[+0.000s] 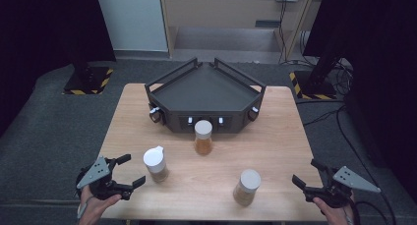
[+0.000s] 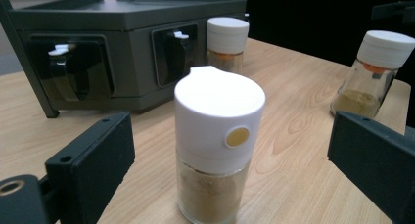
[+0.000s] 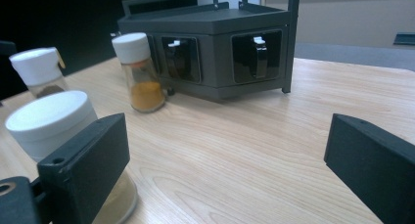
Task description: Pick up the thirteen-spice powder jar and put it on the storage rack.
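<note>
Spice jars stand upright on the wooden table (image 1: 275,136), three of them, each glass with a white cap. One jar with a flip-top cap (image 1: 156,163) sits near the left front, just beside the left gripper (image 1: 129,172), whose jaws are spread wide and point toward it without touching; in the left gripper view this same jar (image 2: 218,145) stands between the two black jaws, clear of both, holding pale brown powder, with a small round yellowish dot on its cap. A second jar (image 1: 246,186) stands near the right front, well apart from the right gripper (image 1: 307,173), whose jaws are also spread wide and hold nothing; in the right gripper view that jar (image 3: 54,131) shows partly behind the left-hand jaw. The third jar (image 1: 203,136), filled with orange powder, stands farther back in the middle, just in front of the dark angular rack (image 1: 206,95), which sits at the far side of the table. A hand (image 1: 93,205) grasps the left gripper at the near edge.
</note>
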Tool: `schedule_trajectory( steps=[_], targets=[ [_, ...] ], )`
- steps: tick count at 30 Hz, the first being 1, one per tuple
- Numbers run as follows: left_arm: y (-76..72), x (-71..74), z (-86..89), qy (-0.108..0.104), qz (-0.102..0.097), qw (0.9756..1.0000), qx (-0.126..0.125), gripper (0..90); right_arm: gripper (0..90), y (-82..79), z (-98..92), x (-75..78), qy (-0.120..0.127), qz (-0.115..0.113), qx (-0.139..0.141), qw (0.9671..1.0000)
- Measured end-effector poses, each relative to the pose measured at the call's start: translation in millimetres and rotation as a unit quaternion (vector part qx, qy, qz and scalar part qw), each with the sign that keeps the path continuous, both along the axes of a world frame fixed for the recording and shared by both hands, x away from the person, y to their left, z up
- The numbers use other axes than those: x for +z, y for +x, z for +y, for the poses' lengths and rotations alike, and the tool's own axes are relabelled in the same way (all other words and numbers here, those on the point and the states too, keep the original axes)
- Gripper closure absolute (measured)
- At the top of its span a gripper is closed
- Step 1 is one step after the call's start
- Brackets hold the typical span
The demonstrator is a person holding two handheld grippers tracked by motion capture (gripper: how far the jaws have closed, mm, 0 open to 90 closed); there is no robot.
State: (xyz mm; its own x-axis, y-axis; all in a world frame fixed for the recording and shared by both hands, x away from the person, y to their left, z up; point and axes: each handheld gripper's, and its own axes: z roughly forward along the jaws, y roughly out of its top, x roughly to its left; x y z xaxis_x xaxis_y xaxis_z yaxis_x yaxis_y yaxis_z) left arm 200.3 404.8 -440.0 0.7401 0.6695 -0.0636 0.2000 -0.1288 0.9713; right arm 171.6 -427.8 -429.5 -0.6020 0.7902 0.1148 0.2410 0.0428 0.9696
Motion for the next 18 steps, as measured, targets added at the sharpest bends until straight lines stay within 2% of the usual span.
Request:
schedule_trajectory(
  steps=[5,9,18],
  targets=[
    [-0.1,-1.5,0.9,-0.001,-0.003,1.0000,-0.003,2.6,4.0,0.1,-1.0,-1.4,-0.009,-0.007,0.002,0.9999],
    [0.2,-3.7,2.6,-0.010,-0.002,0.9999,0.001,2.4,3.9,2.5,-0.9,-2.1,-0.011,-0.001,0.007,0.9999],
    [0.3,-5.6,5.5,-0.012,-0.005,0.9999,0.001,2.0,4.3,3.7,-2.9,-3.7,-0.009,0.003,0.012,0.9999]
  ],
)
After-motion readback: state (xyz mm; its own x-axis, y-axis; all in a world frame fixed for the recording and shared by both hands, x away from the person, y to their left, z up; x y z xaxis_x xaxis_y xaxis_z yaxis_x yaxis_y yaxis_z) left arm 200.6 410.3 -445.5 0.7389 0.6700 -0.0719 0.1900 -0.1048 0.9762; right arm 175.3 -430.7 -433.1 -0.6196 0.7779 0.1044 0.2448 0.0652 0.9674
